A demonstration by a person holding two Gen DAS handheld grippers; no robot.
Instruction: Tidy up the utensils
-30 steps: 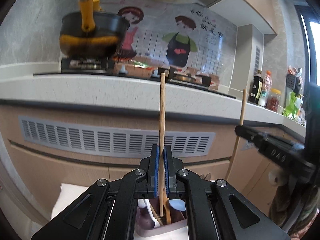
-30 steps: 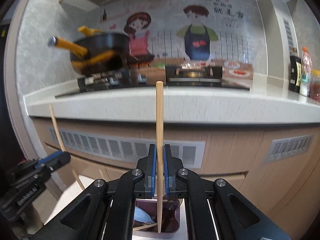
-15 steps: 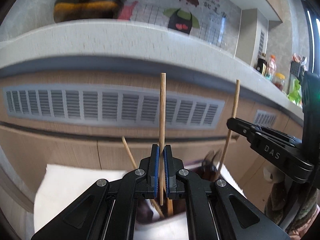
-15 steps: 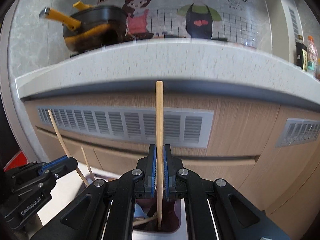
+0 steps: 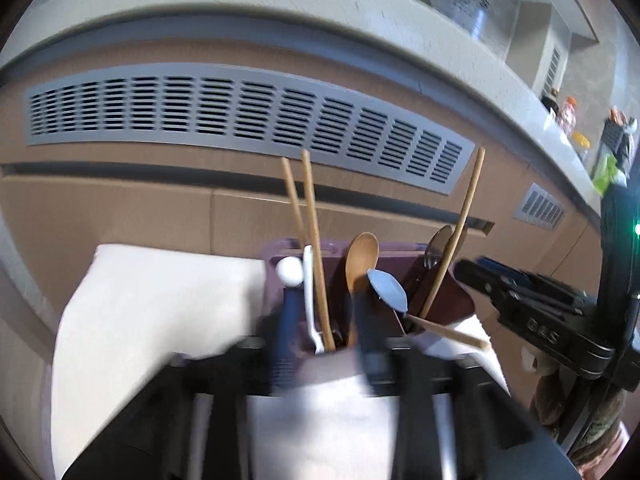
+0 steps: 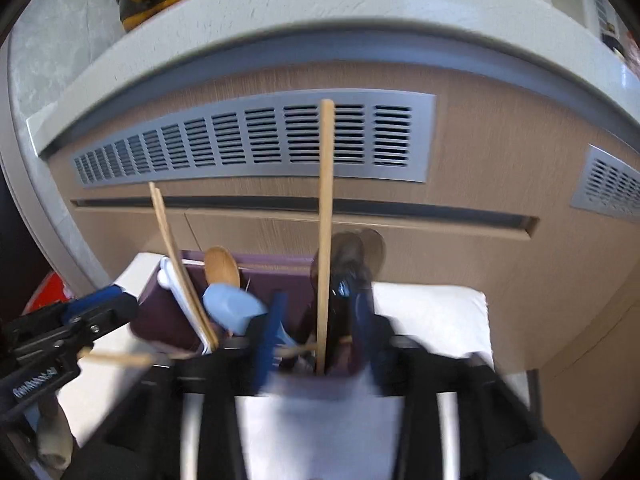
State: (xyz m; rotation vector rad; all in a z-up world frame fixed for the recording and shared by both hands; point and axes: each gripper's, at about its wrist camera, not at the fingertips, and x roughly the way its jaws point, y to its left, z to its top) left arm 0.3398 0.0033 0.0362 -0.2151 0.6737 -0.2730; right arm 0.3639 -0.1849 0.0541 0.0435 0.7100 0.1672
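Both jaws just opening: left gripper [image 5: 324, 344] and right gripper [image 6: 316, 336] parted, pale wooden chopsticks [image 6: 325, 224] loose in purple plastic caddy [image 5: 436, 300]. Risk: withdrawing fingers snag upright sticks, tipping caddy.

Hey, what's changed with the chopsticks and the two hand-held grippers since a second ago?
Both hand-held grippers came down toward the purple utensil holder. The left hand-held gripper and right hand-held gripper have just been opening, letting go of their chopsticks, which now stand in the holder. The spoons stay put.
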